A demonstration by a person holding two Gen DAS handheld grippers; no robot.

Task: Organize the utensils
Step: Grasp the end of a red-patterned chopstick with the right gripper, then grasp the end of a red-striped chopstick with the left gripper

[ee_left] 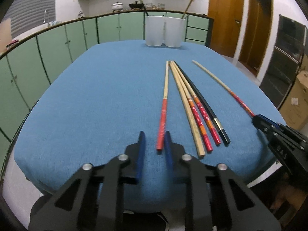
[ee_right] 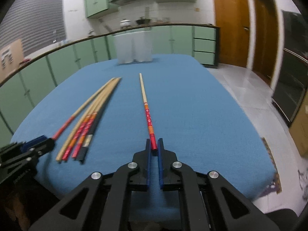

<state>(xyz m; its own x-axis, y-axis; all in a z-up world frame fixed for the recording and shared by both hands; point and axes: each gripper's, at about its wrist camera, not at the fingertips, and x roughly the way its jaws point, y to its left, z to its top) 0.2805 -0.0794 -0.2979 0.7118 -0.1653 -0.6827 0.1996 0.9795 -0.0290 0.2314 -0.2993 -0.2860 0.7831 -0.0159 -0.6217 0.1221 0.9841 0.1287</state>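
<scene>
Several chopsticks lie on the blue table (ee_left: 86, 100). My left gripper (ee_left: 155, 136) is open, its fingers either side of the near end of a red-handled chopstick (ee_left: 164, 107). To its right lies a bundle: a plain wooden one (ee_left: 187, 107), two red-orange ones (ee_left: 200, 113), a black one (ee_left: 204, 104). My right gripper (ee_right: 154, 144) is shut on the red end of a separate chopstick (ee_right: 147, 109), also seen in the left wrist view (ee_left: 225, 88). A white two-compartment holder (ee_left: 164, 30) stands at the far table edge, with a chopstick (ee_left: 186, 7) in it.
Green cabinets (ee_left: 63, 44) and a counter run behind the table. Wooden doors (ee_left: 225, 17) stand at the right. A cardboard box (ee_left: 296, 100) sits on the floor at the far right. The holder shows blurred in the right wrist view (ee_right: 133, 48).
</scene>
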